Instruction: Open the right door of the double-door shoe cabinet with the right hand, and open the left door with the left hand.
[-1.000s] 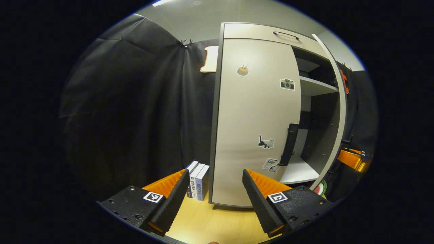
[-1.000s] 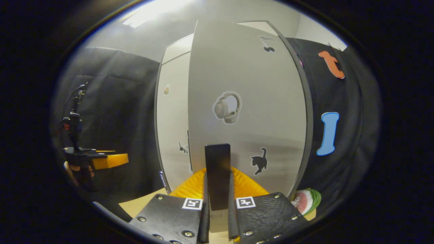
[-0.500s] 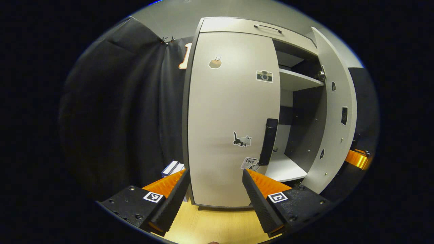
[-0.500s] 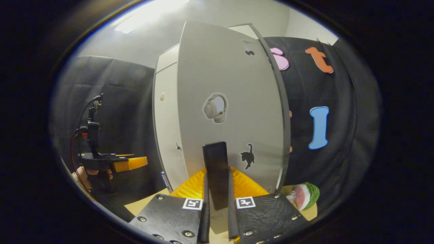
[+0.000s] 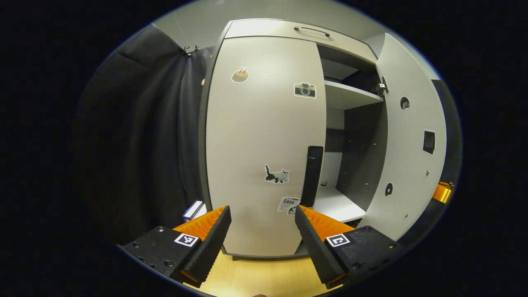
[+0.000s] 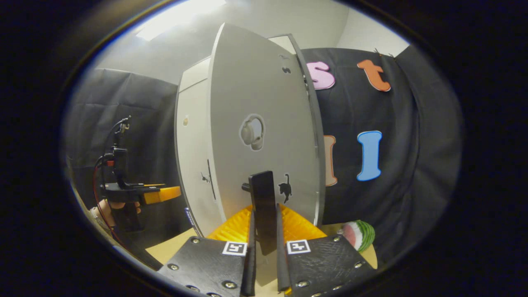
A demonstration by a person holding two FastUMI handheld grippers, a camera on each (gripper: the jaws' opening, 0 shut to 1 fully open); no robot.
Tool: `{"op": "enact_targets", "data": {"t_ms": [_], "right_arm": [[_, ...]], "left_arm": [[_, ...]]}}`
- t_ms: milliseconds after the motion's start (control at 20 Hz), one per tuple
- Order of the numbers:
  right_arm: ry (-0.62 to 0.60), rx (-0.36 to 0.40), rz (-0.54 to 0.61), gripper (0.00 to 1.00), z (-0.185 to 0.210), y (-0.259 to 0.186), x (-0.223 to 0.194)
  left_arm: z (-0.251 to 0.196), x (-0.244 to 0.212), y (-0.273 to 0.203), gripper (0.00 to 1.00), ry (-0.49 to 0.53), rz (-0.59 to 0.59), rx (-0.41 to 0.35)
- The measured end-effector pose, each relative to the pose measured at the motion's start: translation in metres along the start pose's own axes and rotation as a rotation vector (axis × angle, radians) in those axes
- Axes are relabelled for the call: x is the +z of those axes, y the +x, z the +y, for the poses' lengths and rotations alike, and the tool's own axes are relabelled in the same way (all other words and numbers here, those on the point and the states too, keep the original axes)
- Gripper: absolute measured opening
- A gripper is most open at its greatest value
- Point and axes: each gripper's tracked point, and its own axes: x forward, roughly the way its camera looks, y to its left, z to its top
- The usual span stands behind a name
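Fingers of the right gripper [image 6: 264, 264] sit nearest in the right gripper view, pressed together on the dark upright handle [image 6: 262, 206] of the right door [image 6: 255, 123], one finger on each side of it. That door stands swung well out from the shoe cabinet [image 5: 288, 31]; in the left gripper view its inner face [image 5: 408, 136] shows at the right, with the shelf [image 5: 350, 93] and the dark inside of the cabinet laid bare between the two doors. So the first half of the task looks done, or close to it, though the gripper has not let go of the handle.

The left gripper [image 5: 262, 235] is spread wide with nothing between its fingers, hanging in front of the left door [image 5: 264, 136] near the front edge of the tabletop [image 5: 260, 276]. That door is flat and shut against the cabinet. Its own dark handle [image 5: 312, 175] stands upright along the door's inner edge, above and slightly right of the gripper's right finger and apart from it. Judging by this, the second half is not yet begun: the left gripper needs to reach that handle, close on it and draw the door outward.

Farther off in the right gripper view, the left gripper [image 6: 161, 194] and the hand [image 6: 111, 206] holding it show beside the cabinet, and a watermelon-like toy [image 6: 359, 235] lies on the tabletop at the right door's foot.
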Motion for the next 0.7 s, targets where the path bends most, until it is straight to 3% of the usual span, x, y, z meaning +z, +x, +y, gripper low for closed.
{"op": "enact_targets", "data": {"t_ms": [350, 600, 650, 700], "right_arm": [[-0.003, -0.066, 0.014, 0.21, -0.031, -0.011, -0.005], [0.002, -0.191, -0.007, 0.2, -0.079, -0.02, 0.003], [0.031, -0.211, -0.018, 0.03, -0.085, -0.026, 0.002], [0.066, -0.202, -0.026, 0.14, -0.093, -0.026, 0.002]], "left_arm": [[-0.041, 0.008, 0.024, 0.97, 0.026, -0.012, -0.079], [-0.056, 0.017, 0.046, 0.96, 0.047, -0.036, -0.084], [-0.058, 0.018, 0.05, 0.96, 0.048, -0.036, -0.083], [-0.059, 0.018, 0.054, 0.97, 0.049, -0.036, -0.079]]}}
